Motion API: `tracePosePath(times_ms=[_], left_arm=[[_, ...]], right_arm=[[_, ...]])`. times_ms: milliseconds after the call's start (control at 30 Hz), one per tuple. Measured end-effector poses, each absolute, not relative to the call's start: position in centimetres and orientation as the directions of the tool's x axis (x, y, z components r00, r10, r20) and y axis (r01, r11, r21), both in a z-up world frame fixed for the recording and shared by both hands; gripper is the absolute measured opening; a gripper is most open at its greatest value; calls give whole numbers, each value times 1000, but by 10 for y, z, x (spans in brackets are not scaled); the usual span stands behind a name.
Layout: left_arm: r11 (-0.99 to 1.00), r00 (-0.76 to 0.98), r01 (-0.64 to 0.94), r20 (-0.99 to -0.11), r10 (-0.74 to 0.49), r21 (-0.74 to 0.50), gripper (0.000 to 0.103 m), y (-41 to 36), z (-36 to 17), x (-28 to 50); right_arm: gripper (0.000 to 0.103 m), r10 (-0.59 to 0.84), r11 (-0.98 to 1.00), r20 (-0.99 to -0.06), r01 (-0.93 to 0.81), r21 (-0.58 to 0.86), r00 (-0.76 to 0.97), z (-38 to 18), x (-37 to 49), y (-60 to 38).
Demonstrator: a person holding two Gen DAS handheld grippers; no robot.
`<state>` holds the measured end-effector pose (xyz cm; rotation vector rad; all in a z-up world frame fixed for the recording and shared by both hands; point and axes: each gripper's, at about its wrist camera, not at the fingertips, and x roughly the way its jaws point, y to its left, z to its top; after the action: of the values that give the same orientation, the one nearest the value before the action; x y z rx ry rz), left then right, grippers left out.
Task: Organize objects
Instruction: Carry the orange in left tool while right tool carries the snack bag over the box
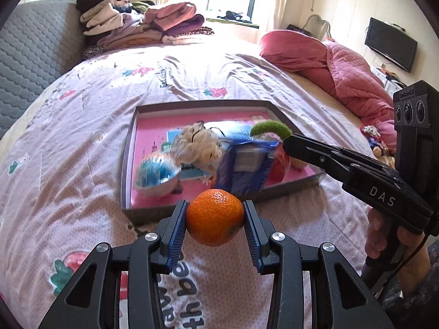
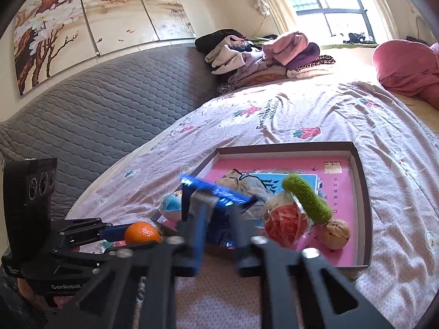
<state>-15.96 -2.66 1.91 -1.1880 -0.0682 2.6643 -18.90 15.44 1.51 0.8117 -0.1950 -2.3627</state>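
- Pink-lined and shallow, the cardboard tray [image 1: 129, 148] lies flat on the flowered bedsheet [image 1: 68, 126], its long sides running left to right in the left wrist view.
- Inside the tray sit a blue and white ball [image 1: 153, 172], a pale fluffy toy [image 1: 197, 145], a green knitted ring [image 2: 307, 197], a red shredded-paper ball [image 2: 282, 222] and a walnut [image 2: 336, 233].
- The left gripper [image 1: 215, 219] pinches a mandarin orange [image 1: 215, 216] between its blue pads, jaws partly spread to the fruit's width, just in front of the tray's near wall.
- The orange's stem end faces down and to the right.
- The right gripper [image 2: 216, 219] is blurred; its fingers straddle a blue snack packet [image 2: 219, 192] above the tray, but actual contact cannot be told.
- The packet stands nearly upright, its crimped top edge slanting down to the right in the right wrist view.
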Motion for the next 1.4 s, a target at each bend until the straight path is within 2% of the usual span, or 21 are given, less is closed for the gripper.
tracePosePath(times_ms=[100, 200, 567, 1400], left_arm=[[-977, -658, -179, -724, 206, -115, 41, -24, 23, -166], [-977, -664, -178, -719, 208, -118, 41, -24, 27, -170], [-980, -680, -167, -707, 194, -108, 41, -24, 31, -178], [-984, -683, -148, -710, 172, -96, 41, -15, 27, -199]], right_arm=[[8, -545, -836, -543, 467, 289, -639, 13, -200, 158], [8, -572, -820, -532, 459, 343, -624, 11, -203, 166], [7, -581, -813, -498, 491, 313, -644, 28, -196, 169], [6, -565, -824, -511, 477, 306, -648, 28, -198, 176]])
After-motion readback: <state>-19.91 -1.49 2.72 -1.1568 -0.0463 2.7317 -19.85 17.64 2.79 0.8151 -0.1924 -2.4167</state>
